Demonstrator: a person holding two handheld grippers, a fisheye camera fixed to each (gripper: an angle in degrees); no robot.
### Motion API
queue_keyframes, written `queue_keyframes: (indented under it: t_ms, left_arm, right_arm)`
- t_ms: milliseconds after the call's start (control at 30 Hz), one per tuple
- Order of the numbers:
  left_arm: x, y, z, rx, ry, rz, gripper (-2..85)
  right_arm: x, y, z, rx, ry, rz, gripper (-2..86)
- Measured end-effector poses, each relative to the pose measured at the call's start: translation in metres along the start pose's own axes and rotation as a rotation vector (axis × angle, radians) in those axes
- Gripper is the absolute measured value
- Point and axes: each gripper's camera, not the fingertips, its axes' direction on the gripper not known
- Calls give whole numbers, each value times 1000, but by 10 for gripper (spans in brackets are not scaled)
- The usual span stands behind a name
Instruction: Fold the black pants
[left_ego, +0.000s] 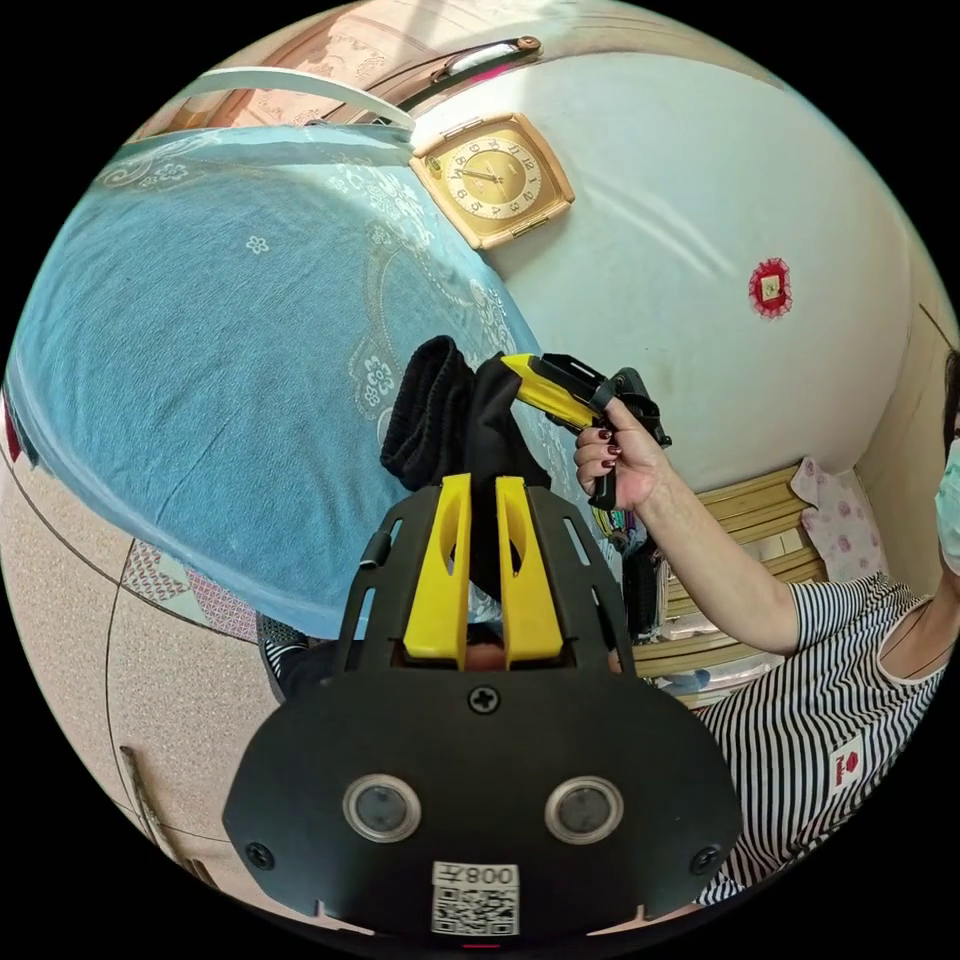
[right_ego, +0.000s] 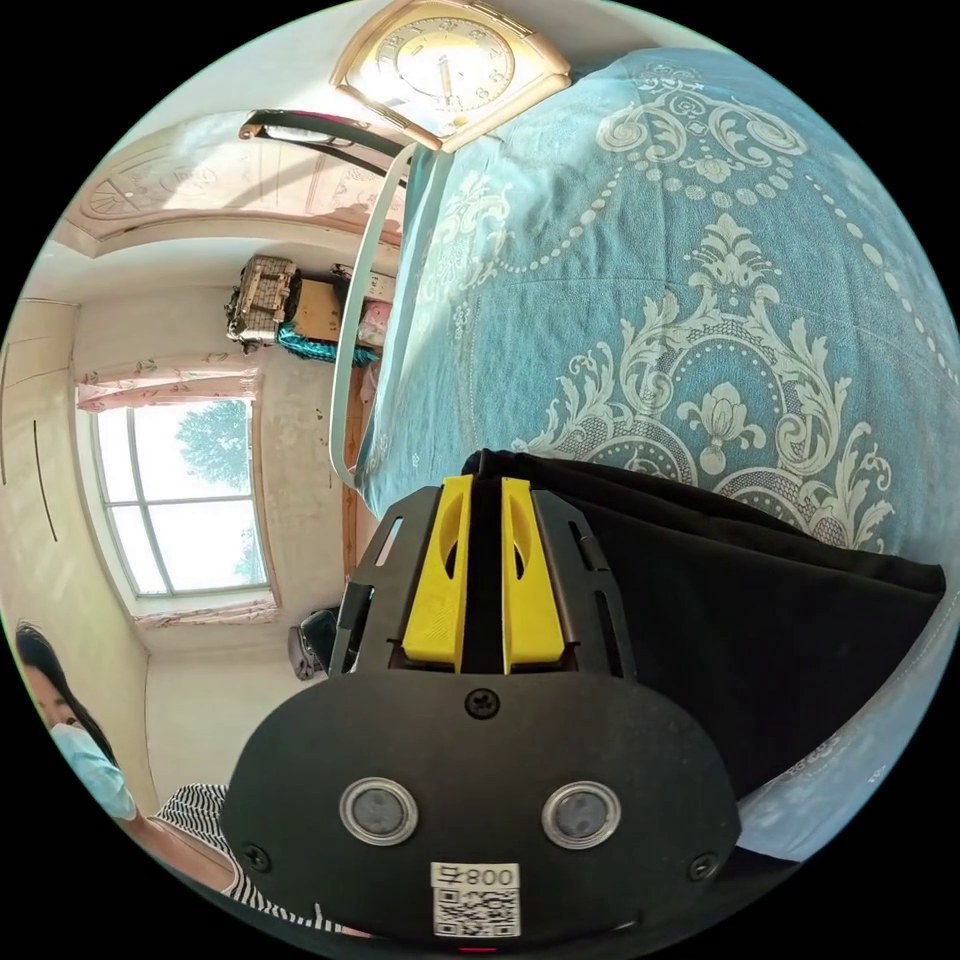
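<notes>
a blue patterned bedspread lies beyond the left gripper, clamped on black pants. in the right gripper view, the right gripper pinches the pants' edge above that bedspread, a window at its left.

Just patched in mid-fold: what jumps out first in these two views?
The black pants, pinched between the yellow jaws of both claws: the left claw holds a bunched black edge, and the right claw bites the fabric just beyond it, held in a hand. Behind lies a blue patterned bedspread, with a gold clock on the wall past it.
</notes>
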Motion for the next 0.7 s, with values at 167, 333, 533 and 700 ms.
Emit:
queue_keyframes:
  t_ms: [167, 333, 533, 700]
  left_arm:
    - [-18, 5, -11, 22, 15, -21, 50]
    - [-26, 15, -27, 68, -3, -39, 44]
    - [-5, 24, -40, 114, -46, 53, 10]
    - [22, 16, -16, 16, -135, 181, 3]
  right_arm:
    - [18, -7, 14, 24, -46, -43, 56]
    - [26, -5, 22, 48, -96, -148, 21]
    - [34, -15, 59, -27, 49, -219, 4]
    - [39, -30, 102, -120, 238, -264, 2]
